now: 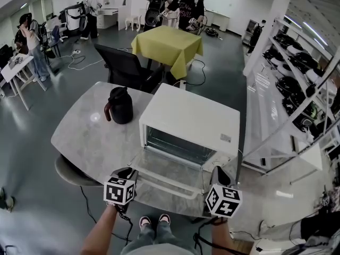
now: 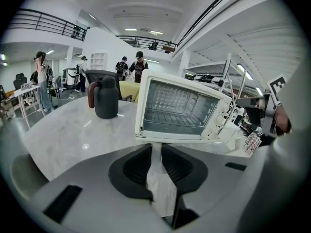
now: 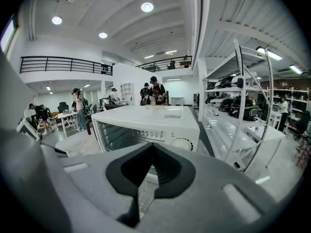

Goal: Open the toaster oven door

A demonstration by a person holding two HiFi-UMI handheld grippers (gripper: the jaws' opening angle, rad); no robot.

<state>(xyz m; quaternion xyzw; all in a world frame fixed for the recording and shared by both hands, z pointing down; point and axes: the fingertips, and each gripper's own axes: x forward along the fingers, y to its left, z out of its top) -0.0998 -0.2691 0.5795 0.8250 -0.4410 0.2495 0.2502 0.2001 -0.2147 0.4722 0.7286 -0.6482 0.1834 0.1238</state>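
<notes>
Toaster oven (image 1: 191, 116) is centre frame on the table (image 1: 90, 137). Its door (image 1: 172, 171) is already down near level, bottom centre. Left gripper (image 2: 155, 147) is clamped on the white handle (image 1: 175, 187) at its left end. Right gripper (image 3: 152, 145) has jaws together, empty, by the door's right corner. Suggest: follow the hinge arc to the stop, no extra downforce, then unclamp and back straight off.

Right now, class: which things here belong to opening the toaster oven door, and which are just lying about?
Job in hand: toaster oven; its door, already folded down; door handle, held between the jaws of the left gripper.
Lying about: dark jug; black chair; yellow-clothed table; shelving.
</notes>
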